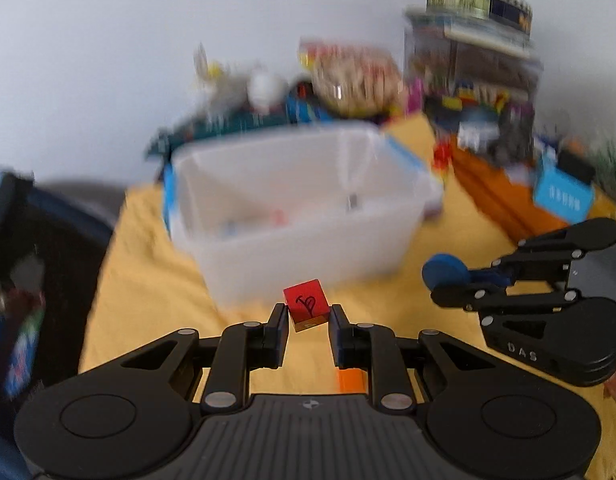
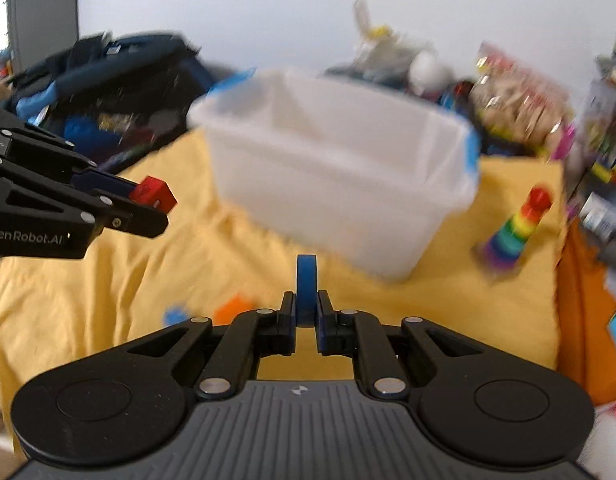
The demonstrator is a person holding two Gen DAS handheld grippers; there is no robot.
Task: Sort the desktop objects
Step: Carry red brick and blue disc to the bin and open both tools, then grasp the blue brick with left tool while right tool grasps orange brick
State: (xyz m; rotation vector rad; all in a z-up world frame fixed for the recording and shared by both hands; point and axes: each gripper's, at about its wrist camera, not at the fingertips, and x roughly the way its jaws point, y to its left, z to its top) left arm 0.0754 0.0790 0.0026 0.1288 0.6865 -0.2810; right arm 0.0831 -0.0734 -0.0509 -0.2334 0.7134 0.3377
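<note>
My left gripper is shut on a red cube with a black mark on its face, held above the yellow cloth. In the right wrist view that cube shows between the left gripper's fingers at the left. My right gripper is shut on a blue disc held on edge; the same blue disc and right gripper appear at the right of the left wrist view. A translucent white bin with blue latches stands just beyond both grippers.
A rainbow stacking toy stands right of the bin. Small orange and blue pieces lie on the cloth. Cluttered toys and bags line the back. A dark bag lies at the left, an orange box at the right.
</note>
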